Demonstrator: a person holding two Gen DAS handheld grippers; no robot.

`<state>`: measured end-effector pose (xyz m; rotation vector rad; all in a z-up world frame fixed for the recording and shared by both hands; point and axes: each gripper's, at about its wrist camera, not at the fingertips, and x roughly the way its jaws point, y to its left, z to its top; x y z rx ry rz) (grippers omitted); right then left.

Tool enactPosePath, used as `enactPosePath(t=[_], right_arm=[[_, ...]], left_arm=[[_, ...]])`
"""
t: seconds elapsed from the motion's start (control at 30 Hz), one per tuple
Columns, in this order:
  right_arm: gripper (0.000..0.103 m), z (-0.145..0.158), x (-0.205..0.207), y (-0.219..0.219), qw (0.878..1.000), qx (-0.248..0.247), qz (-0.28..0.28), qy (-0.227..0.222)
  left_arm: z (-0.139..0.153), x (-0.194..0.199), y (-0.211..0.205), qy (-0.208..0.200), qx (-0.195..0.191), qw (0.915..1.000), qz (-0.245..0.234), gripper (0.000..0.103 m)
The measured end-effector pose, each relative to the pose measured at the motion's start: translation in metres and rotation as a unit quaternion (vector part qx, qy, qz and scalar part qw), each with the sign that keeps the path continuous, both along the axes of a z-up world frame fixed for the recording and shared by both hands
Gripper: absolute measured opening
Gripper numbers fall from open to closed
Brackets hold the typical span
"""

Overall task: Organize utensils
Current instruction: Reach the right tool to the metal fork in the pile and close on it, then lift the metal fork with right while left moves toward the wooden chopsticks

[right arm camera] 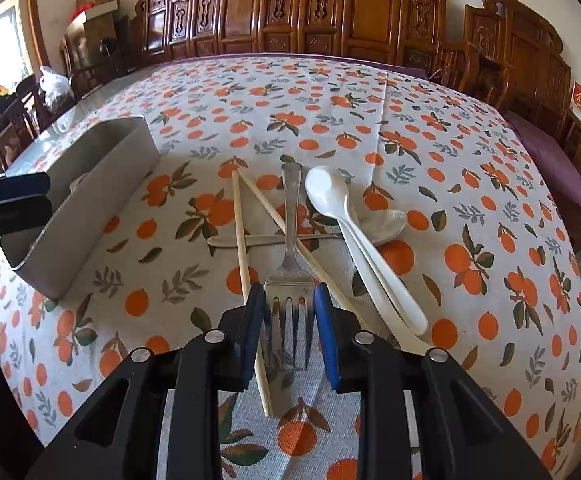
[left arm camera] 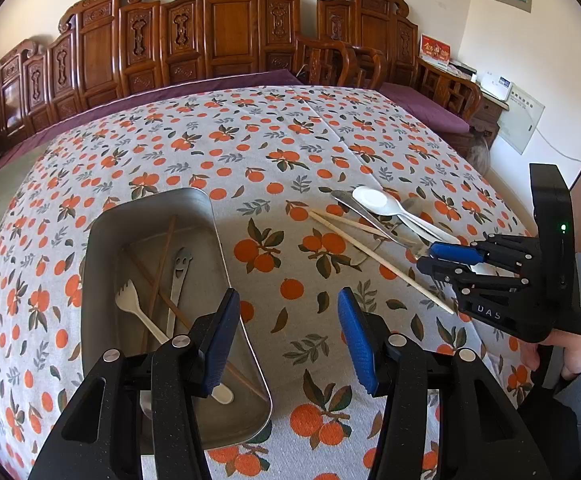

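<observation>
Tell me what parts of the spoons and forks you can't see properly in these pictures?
- Metal fork: right wrist view, the claw flanks its tines; contact unclear.
- Pale chopsticks: right wrist view, near ends run under the claw's fingers.
- White fork in the metal tray: left wrist view, its handle passes behind the left claw.
- Metal spoon: right wrist view, buried under crossed utensils.

The metal fork's point(right arm camera: 288, 280) tine tips vanish behind the right gripper point(right arm camera: 288, 332). In the tray point(left arm camera: 206, 216), the white fork's point(left arm camera: 138, 308) handle end hides behind the left gripper point(left arm camera: 286, 344) at 6 o'clock.
</observation>
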<state>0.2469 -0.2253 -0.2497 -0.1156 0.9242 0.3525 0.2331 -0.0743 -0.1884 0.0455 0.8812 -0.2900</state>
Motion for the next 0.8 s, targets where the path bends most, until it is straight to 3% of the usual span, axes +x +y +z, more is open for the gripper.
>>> enactPosePath(t=[0.23,0.67,0.8], right_arm=[[0.029,0.009,0.011,0.0,1.0,0.023,0.001,-0.016],[0.022,-0.009,0.056,0.005,1.0,0.01,-0.013,0.018],[0.015,-0.016,0.065,0.004,0.999,0.016,-0.012,0.03]], left_arm=[[0.0,-0.001,-0.001,0.0,0.001,1.0,-0.002,0.048],[-0.006,0.0,-0.009,0.008,0.01,0.9999,-0.007,0.048],[-0.006,-0.002,-0.011,0.006,0.012,0.9999,-0.009,0.048]])
